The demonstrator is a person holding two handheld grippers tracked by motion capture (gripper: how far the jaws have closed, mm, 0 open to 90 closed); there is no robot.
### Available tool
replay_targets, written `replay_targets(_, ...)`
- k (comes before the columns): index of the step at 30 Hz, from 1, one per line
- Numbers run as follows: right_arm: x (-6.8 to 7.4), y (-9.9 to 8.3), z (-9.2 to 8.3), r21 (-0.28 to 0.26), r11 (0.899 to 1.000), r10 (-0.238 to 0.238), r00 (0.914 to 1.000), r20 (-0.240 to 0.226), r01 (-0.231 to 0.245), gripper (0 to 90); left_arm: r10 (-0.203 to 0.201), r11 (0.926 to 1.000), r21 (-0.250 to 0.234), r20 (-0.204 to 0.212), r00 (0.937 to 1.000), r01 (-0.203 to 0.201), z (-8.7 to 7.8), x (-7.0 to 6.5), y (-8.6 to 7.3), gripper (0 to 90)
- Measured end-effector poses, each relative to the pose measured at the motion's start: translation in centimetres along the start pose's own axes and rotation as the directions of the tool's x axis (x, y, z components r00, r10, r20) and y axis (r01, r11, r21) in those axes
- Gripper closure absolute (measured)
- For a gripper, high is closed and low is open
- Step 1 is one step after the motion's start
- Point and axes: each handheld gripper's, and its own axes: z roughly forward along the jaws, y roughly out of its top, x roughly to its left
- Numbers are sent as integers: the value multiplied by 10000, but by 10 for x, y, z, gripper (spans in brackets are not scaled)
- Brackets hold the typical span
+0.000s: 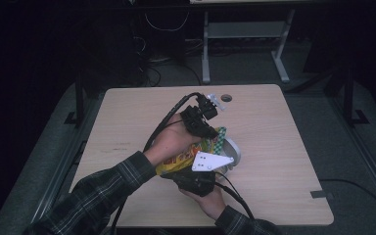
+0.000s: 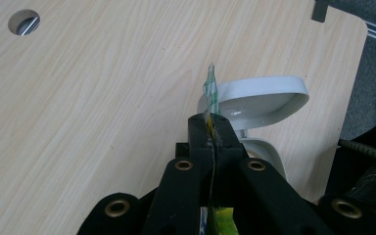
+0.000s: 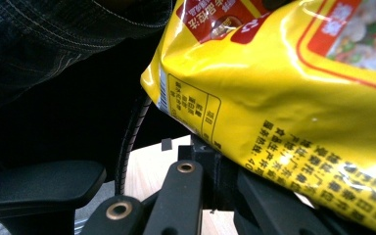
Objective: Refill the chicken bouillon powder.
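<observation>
Yellow bag (image 1: 178, 159) held up over the table (image 1: 127, 117) near its front middle, between both grippers, just above the white bowl (image 1: 232, 149). Left gripper (image 2: 214, 128) clamped shut on the bag's top edge — in its own view the thin green-checked seal (image 2: 211, 88) sticks up out of the closed jaws, edge-on. Right gripper (image 3: 214, 161) sits at the bag's lower end; in its own view the bag (image 3: 284, 93) covers the jaw tips, yellow film with red panel and black print pressed against them — jaws together, gripping the bag's bottom as far as can be seen. Bowl in left gripper view (image 2: 259, 100) is tilted, rim raised, sitting on the wood beside the jaws. Cable hole (image 2: 23, 22) at the far table edge. Person's plaid sleeve (image 1: 103, 188) comes in from bottom left; dark floor around the table.
</observation>
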Motion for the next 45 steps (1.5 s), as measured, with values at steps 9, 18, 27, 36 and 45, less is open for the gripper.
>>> replay_targets(9,0,0,0,84,9999,-114,9999,18,114,900,-100,9998,-181,152,9998,103,-3,1,-2,900)
replay_targets(18,0,-3,1,186,9998,-124,9999,22,124,900,-69,9990,-433,393,9992,86,-7,3,-6,900)
replay_targets(27,-1,-9,5,483,9988,-40,10000,38,38,900,11,9972,-742,797,9968,49,-14,8,-14,900)
replay_targets(36,2,-15,9,935,9955,-159,9998,138,146,900,78,9895,-1443,1227,9924,101,-26,12,-30,900)
replay_targets(45,2,-18,12,1252,9920,-178,9993,341,134,867,-87,9729,-2271,1513,9885,433,-39,19,-47,900)
